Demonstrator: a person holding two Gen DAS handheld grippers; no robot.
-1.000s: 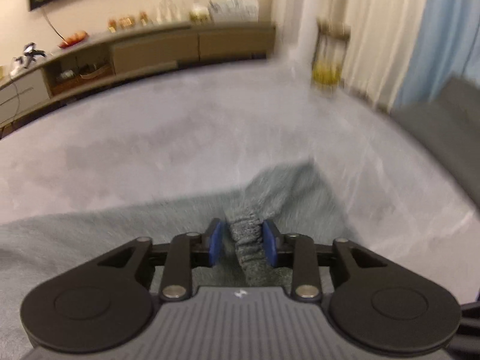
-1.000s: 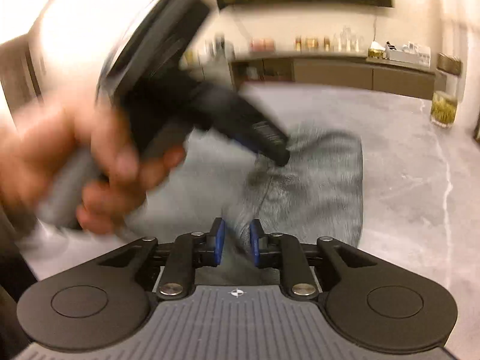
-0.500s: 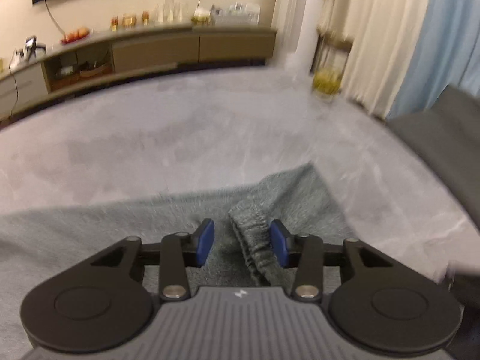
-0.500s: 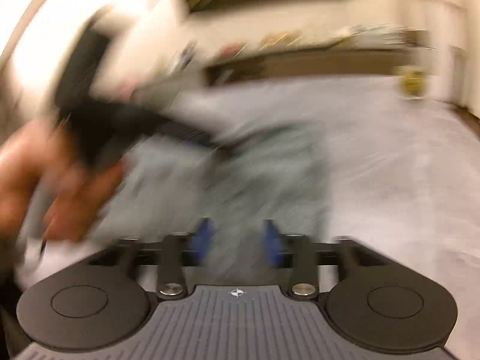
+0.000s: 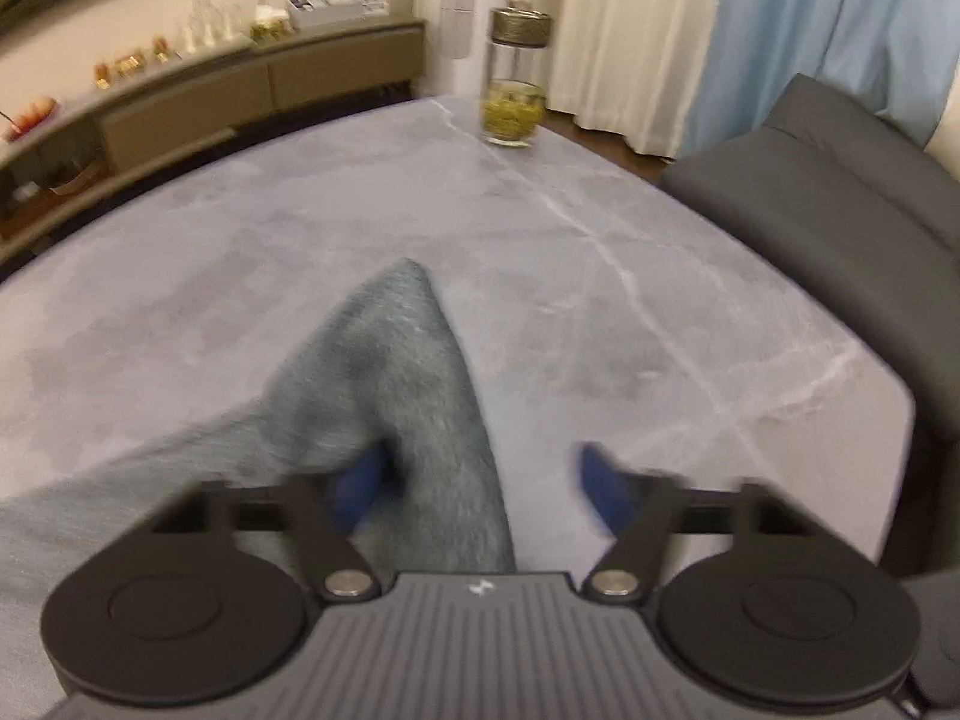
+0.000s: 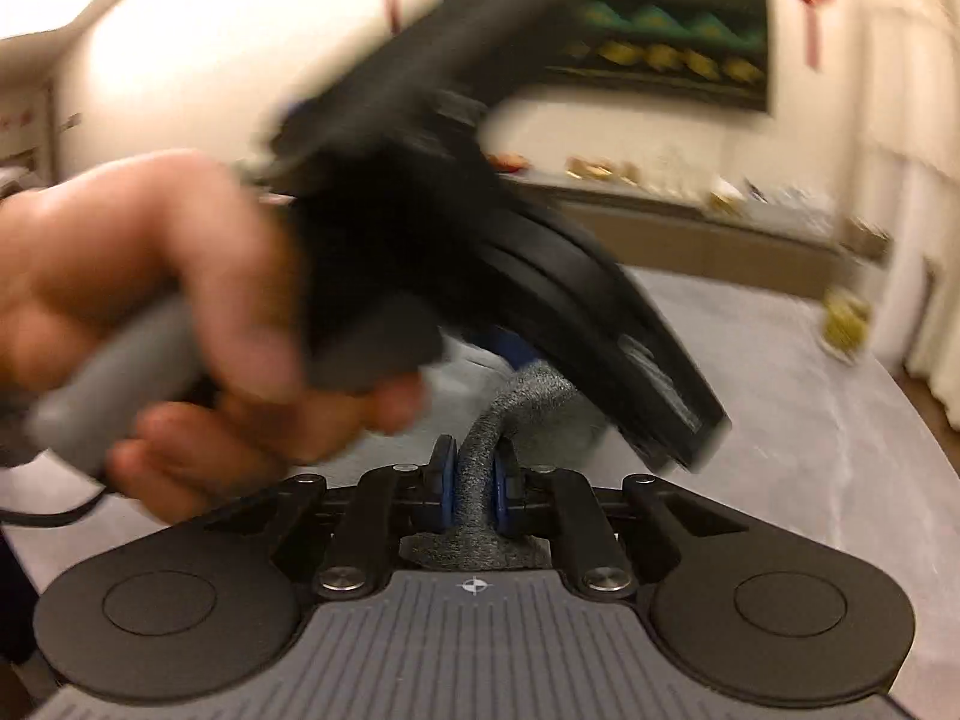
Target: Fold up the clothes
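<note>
Grey knit garment (image 6: 536,395) | right gripper (image 6: 475,479) — jaws just closing — pinches it

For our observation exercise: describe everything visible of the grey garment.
The grey garment is soft, fuzzy knit cloth. It lies on the grey marbled table, one corner pointing away in the left wrist view. A bunched, rope-like fold is pinched in the right gripper, whose jaws have just closed on it.

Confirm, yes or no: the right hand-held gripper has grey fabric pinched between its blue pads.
Yes, a bunched fold of the grey garment stands clamped between the right hand-held gripper pads.
</note>
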